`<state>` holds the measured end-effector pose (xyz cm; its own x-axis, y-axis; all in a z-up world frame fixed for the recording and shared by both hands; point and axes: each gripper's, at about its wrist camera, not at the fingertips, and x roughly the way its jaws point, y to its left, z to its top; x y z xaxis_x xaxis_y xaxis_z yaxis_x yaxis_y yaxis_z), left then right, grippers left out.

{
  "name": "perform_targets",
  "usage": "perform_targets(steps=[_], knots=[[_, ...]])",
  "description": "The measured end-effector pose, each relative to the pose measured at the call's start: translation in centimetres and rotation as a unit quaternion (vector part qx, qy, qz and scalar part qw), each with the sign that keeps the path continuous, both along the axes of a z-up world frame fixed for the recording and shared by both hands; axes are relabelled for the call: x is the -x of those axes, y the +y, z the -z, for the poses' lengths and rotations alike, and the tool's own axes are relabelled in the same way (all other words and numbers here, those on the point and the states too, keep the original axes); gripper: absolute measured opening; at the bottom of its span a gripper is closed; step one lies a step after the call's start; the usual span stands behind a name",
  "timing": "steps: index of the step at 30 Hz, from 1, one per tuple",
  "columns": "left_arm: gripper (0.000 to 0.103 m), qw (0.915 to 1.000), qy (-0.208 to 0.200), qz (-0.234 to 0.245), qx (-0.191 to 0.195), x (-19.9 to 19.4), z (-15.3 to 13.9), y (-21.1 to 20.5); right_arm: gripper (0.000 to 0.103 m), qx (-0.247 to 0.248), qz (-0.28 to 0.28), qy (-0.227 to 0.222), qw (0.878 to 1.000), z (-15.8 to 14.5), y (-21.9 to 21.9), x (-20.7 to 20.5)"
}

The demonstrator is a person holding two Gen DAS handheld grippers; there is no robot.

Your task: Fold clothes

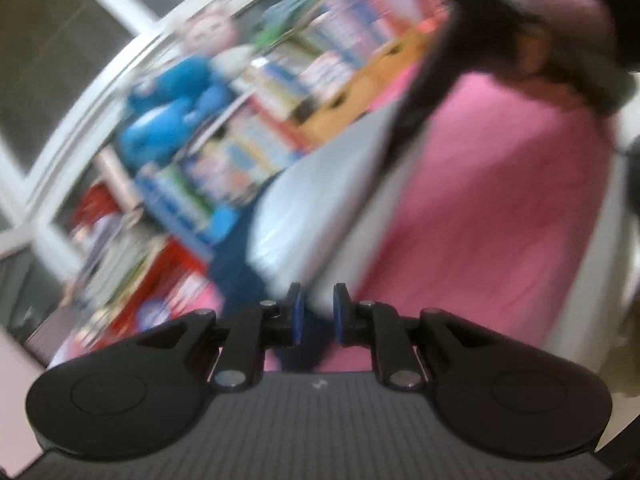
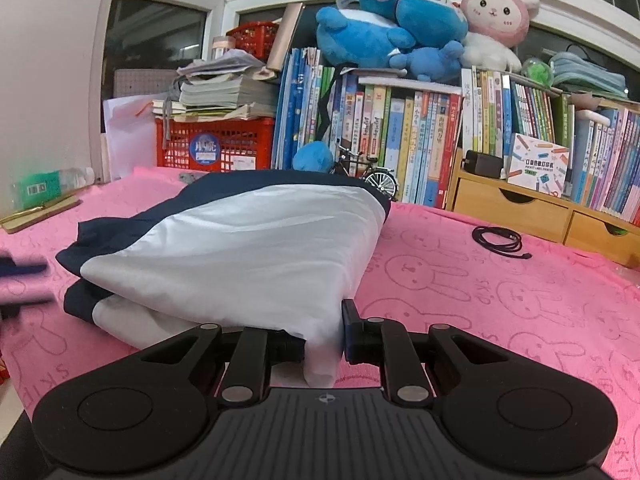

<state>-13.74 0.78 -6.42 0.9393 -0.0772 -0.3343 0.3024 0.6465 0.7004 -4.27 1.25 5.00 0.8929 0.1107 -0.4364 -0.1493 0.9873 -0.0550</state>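
Observation:
A white and navy garment lies folded in a thick stack on the pink bunny-print cloth. My right gripper is low at the stack's near corner, its jaws closed around a white fold. My left gripper is open and empty, raised and tilted; its view is motion-blurred and shows the garment beyond its fingers. Blurred dark fingers of the left gripper show at the left edge of the right wrist view.
Behind the cloth stand shelves of books, plush toys, a red crate and wooden drawers. A coiled black cable lies right of the garment. A small model bicycle stands behind it.

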Motion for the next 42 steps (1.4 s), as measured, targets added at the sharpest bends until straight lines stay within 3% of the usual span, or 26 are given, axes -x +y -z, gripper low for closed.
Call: perform_targets(steps=[2, 4, 9, 12, 14, 18, 24, 35, 39, 42], knots=[[0.016, 0.9997, -0.001, 0.026, -0.002, -0.7, 0.8, -1.9, 0.018, -0.001, 0.0, 0.001, 1.0, -0.1, -0.1, 0.0], [0.023, 0.9991, -0.012, 0.039, -0.007, -1.7, 1.1, -3.5, 0.018, 0.0, -0.001, 0.002, 1.0, -0.2, 0.0, -0.1], [0.033, 0.9979, -0.027, 0.044, -0.039, -4.5, 2.6, -6.1, 0.018, 0.0, -0.004, 0.004, 1.0, -0.4, 0.0, -0.1], [0.028, 0.9974, -0.021, 0.038, -0.057, -6.0, 3.6, -6.5, 0.018, 0.004, -0.006, 0.005, 1.0, -0.4, 0.0, -0.1], [0.013, 0.998, -0.014, 0.019, -0.059, -6.7, 3.6, -5.8, 0.018, 0.009, -0.006, 0.006, 1.0, -0.4, 0.0, -0.1], [0.008, 0.9969, 0.005, -0.022, -0.076, -6.3, 4.1, -2.8, 0.018, 0.029, -0.006, 0.003, 1.0, -0.2, 0.2, 0.1], [0.008, 0.9923, 0.031, -0.091, -0.078, -4.3, 3.6, 2.1, 0.018, 0.049, -0.009, 0.003, 0.999, 0.4, 0.3, 0.3], [0.013, 0.9799, 0.02, -0.176, -0.091, -2.0, 1.2, 6.8, 0.018, 0.05, -0.008, 0.013, 0.999, 1.3, 0.3, 0.4], [0.028, 0.9908, 0.001, -0.129, -0.041, -1.3, -1.6, 5.0, 0.019, 0.046, -0.009, 0.014, 0.999, 1.4, 0.3, 0.3], [0.034, 0.9984, -0.003, -0.055, -0.012, -1.1, -3.0, 1.9, 0.019, 0.041, -0.01, 0.016, 0.999, 1.4, 0.2, 0.3]])
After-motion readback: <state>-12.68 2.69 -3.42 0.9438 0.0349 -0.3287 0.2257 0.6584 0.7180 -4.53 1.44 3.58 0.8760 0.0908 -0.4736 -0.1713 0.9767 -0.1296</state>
